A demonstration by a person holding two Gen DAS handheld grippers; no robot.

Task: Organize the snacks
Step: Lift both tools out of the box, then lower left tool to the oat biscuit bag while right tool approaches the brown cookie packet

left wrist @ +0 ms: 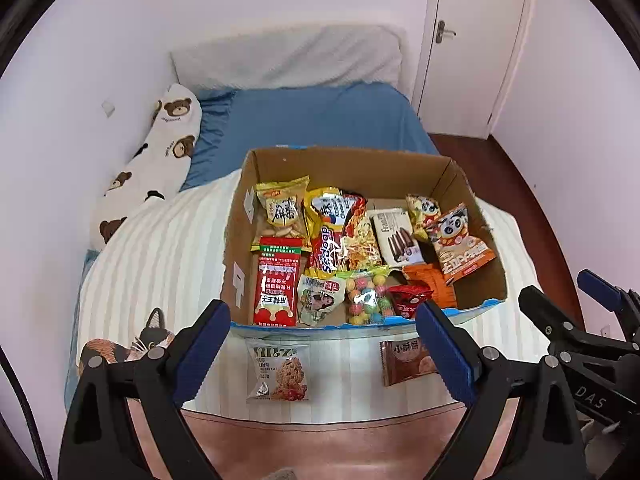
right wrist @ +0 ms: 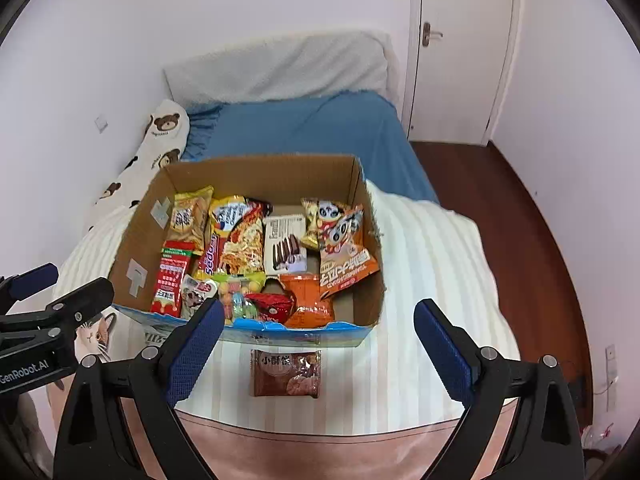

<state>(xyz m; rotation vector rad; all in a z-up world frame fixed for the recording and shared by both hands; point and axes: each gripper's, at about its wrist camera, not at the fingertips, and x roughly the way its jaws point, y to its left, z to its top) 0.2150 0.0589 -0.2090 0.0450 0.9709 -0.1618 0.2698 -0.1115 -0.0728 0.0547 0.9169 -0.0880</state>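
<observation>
— Where did the snacks sit?

— Most lay packed in the open cardboard box (left wrist: 460, 188) on the striped white quilt (left wrist: 160, 248) of the bed. Along its left side were a yellow biscuit bag (left wrist: 282, 210) and a red packet (left wrist: 277, 288); in the middle a yellow noodle pack (left wrist: 326, 236), a white wafer box (left wrist: 394, 236) and a bag of coloured candy balls (left wrist: 368, 296); to the right two panda packs, the larger orange one (left wrist: 460, 244) leaning at the right wall.

— Anything outside the box?

— Two. A clear oat-bar packet (left wrist: 278, 372) and a brown biscuit packet (right wrist: 286, 374) lay flat on the quilt just in front of the box's blue front edge, well apart from each other.

— And the claws?

— The left gripper (left wrist: 320, 356) hung above the oat bar with its blue pads spread wide, nothing between them. The right gripper (right wrist: 316, 356) hung over the brown packet, fingers likewise apart and empty. Neither touched a packet.

— Beyond that?

— A bear-print pillow (left wrist: 160, 152) along the wall, a blue sheet (left wrist: 320, 116), and a white door (right wrist: 460, 40).
</observation>
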